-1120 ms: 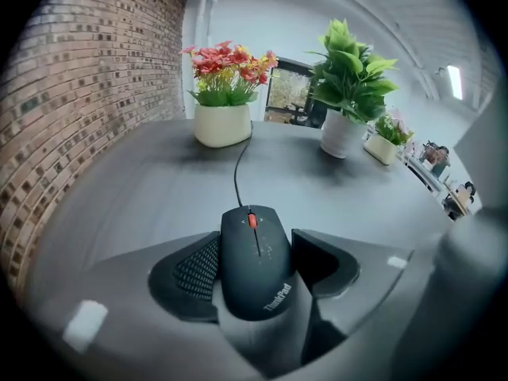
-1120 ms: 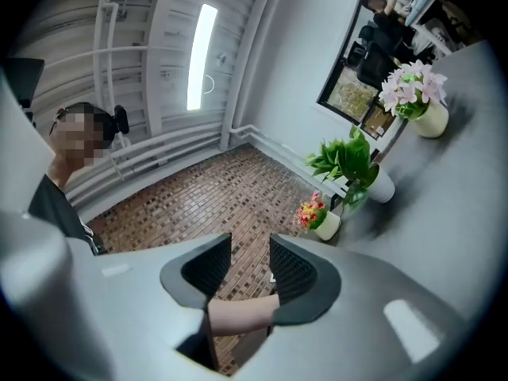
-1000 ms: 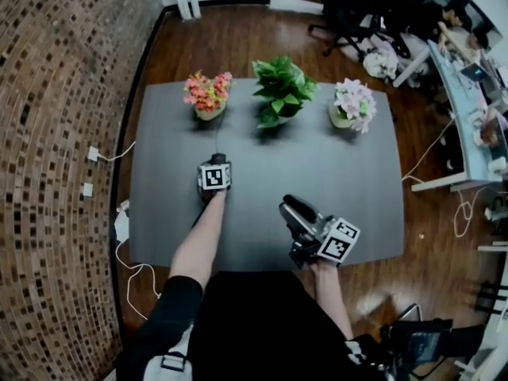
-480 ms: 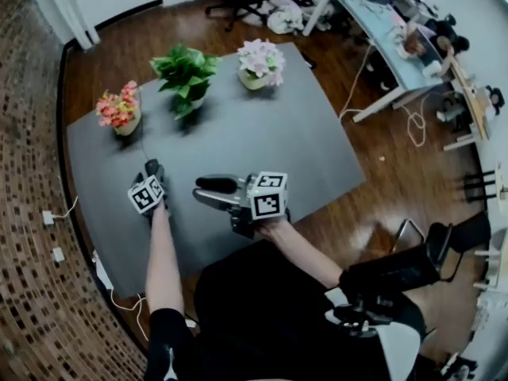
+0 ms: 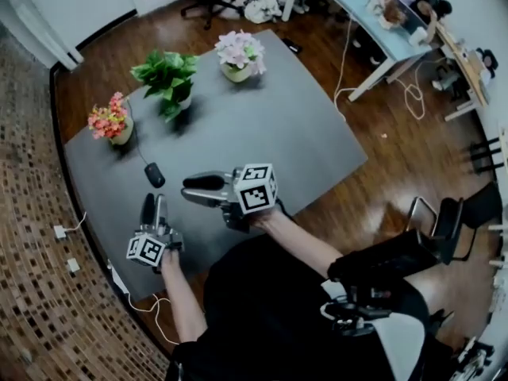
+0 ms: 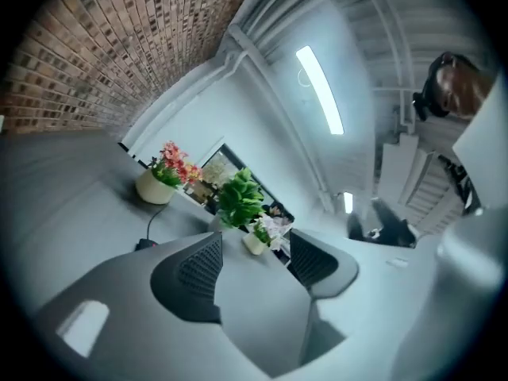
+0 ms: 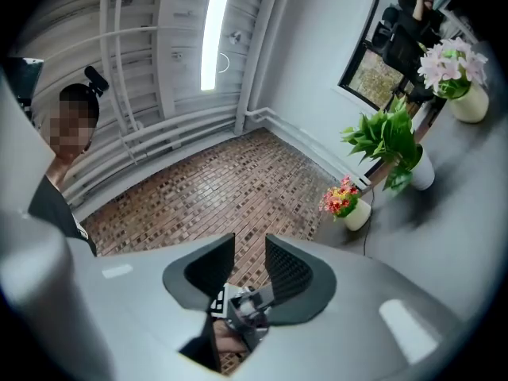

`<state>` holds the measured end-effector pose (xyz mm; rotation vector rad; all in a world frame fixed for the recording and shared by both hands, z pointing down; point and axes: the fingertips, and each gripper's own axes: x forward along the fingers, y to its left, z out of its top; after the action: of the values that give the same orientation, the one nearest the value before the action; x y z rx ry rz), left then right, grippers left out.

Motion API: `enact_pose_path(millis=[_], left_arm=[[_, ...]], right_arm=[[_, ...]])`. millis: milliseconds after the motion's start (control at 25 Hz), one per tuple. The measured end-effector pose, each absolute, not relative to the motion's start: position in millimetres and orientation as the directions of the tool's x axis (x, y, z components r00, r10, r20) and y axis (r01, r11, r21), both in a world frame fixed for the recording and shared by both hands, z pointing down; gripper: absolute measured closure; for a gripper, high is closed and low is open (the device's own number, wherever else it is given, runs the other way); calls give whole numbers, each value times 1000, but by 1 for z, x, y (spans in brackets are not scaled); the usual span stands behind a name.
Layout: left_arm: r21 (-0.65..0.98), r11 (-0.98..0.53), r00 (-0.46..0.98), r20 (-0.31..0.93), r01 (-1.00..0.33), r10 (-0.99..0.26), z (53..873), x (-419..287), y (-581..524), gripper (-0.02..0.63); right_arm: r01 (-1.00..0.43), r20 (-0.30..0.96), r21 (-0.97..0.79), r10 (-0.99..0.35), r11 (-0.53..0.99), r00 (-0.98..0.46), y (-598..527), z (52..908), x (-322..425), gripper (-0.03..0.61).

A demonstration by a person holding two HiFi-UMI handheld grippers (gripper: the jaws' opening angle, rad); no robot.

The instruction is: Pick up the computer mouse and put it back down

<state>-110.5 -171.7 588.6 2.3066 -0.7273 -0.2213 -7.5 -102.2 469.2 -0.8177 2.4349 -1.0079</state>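
The black computer mouse (image 5: 154, 175) lies on the grey table (image 5: 270, 133), its cord running back towards the pots. In the left gripper view the mouse (image 6: 145, 244) is small and far off, left of the jaws. My left gripper (image 5: 154, 206) hangs nearer the person than the mouse, clear of it and pointing about level. Its jaws (image 6: 254, 252) are open with nothing between them and have just been closing. My right gripper (image 5: 189, 190) hovers just right of the mouse, pointing left. Its jaws (image 7: 250, 264) are open on a narrow gap, hold nothing, and have also just been closing.
Three pots stand along the table's far side: red and pink flowers (image 5: 111, 121), a green plant (image 5: 168, 78) and pale pink flowers (image 5: 240, 54). A brick wall (image 5: 32, 236) runs along the left. Desks and office chairs (image 5: 381, 6) stand beyond the table.
My left gripper has drawn back from the mouse towards the person and lifted, so the mouse now lies free in plain sight. The head view has swung round. The right gripper moved little.
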Motion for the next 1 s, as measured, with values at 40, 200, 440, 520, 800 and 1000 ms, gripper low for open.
enact_pose_path(millis=[40, 200, 440, 520, 800, 1000], left_arm=[[684, -609, 837, 6, -402, -546, 578, -111, -156, 348], [708, -633, 856, -79, -313, -511, 553, -115, -116, 403], [702, -712, 806, -418, -7, -419, 477, -126, -100, 507], [681, -732, 792, -446, -3, -417, 467, -128, -98, 532], [674, -739, 778, -464, 1, -422, 458, -112, -90, 555], [659, -752, 772, -480, 4, -417, 450, -98, -86, 555]], right_arm=[[-367, -124, -732, -642, 574, -757, -98, 469, -6, 469], [-356, -152, -727, -643, 587, -750, -98, 471, 0, 493], [-348, -207, -705, -649, 618, -732, -111, 473, 8, 577], [-333, -215, -695, -626, 638, -750, -111, 473, 6, 577], [-284, -258, -660, -565, 696, -784, -104, 470, 21, 577], [-252, -283, -645, -532, 721, -798, -106, 476, 35, 577]])
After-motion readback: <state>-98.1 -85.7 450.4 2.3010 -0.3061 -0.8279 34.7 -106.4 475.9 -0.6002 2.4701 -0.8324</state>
